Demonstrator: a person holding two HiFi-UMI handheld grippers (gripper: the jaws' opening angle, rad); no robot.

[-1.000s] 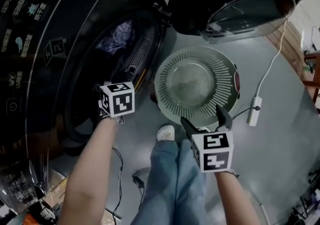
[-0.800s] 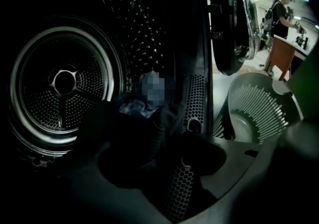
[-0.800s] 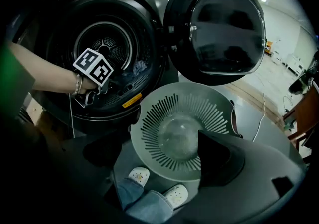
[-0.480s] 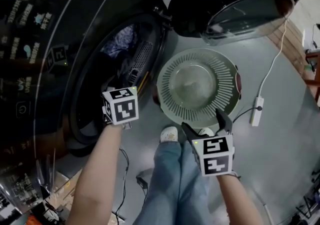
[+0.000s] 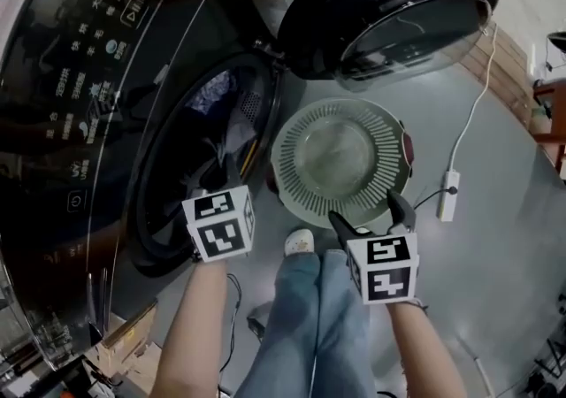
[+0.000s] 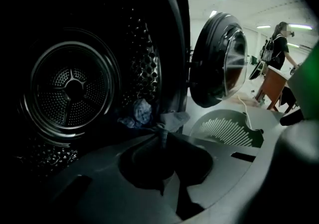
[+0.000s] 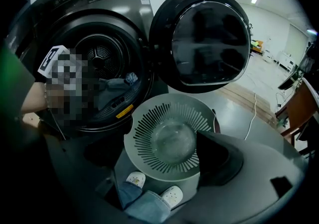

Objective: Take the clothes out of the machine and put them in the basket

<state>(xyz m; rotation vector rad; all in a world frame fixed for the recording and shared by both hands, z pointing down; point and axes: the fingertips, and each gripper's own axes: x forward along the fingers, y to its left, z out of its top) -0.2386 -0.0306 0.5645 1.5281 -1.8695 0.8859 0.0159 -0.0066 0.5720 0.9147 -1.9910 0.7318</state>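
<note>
The machine [image 5: 88,87] fills the left of the head view, its dark front running from 7 to 12 o'clock. The left gripper [image 6: 163,129] sits at the lip of the drum [image 6: 75,88]. Its fingers are pressed together on a fold of a grey garment [image 6: 174,117], which trails back over the rim. Deeper in, a blue patterned garment [image 6: 138,111] lies against the perforated wall.

The door [image 5: 398,7] is swung wide open at 1 o'clock of the drum mouth, its lower edge near the far rim of the basket [image 5: 382,133]. The basket stands on the floor [image 5: 504,255] just beside the machine's front, at 3 o'clock of the mouth, bare inside and open at the top. The right gripper [image 5: 370,213] hovers over the basket's near rim at 6 o'clock, fingers spread wide with nothing between them.

The person's legs [image 5: 305,317] in jeans and a white shoe [image 5: 299,241] fill the gap between the two grippers, close to the basket's near rim. At 3 o'clock of the basket a white power strip [image 5: 448,195] lies on the floor, its cord [image 5: 478,113] running up toward the door's edge. Open grey floor spreads beyond it.
</note>
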